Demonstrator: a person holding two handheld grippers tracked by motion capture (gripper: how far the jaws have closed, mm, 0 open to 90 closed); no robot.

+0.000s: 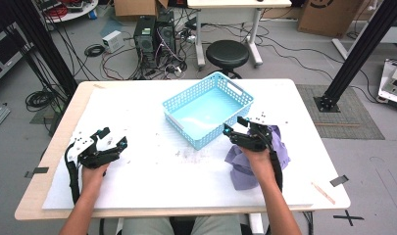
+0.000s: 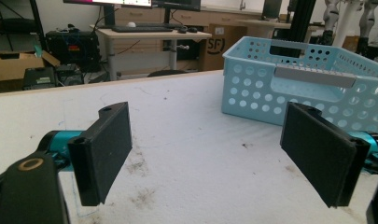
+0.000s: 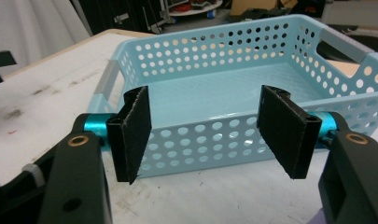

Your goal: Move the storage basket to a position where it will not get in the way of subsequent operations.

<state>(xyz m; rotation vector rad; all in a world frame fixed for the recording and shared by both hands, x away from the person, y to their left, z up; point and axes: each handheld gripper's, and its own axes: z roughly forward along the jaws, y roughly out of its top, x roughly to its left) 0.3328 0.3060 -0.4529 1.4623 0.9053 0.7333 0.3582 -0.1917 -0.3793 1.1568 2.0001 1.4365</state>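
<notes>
**Two open grippers, a blue basket and a purple cloth**

From the high view, the right gripper (image 1: 236,126) sits just beside the near long wall of the blue basket (image 1: 182,128). Under the right hand and wrist lies a purple cloth (image 1: 280,145), bunched up on the white table (image 1: 137,112). The cloth spreads out behind the gripper, toward the person. It is not in the basket.

The right gripper view looks along that gripper's own jaws. They stand partly open, with a clear gap and nothing between them. Straight ahead of them is the basket (image 3: 210,135) wall with its round holes, close but not touched. Past the wall you can see down into the basket, and its floor is bare. At the very bottom right corner there is a tiny bit of purple, too small to be sure of.

The high view shows the left gripper (image 1: 114,138) well apart from the basket, over the left side of the table. It holds nothing.

The left gripper view shows its jaws spread wide, wider than the right one's, with only the speckled table (image 2: 196,154) between them. The basket (image 2: 270,100) stands farther off, ahead and to the right of these jaws, with its short end and handle slot facing them.
</notes>
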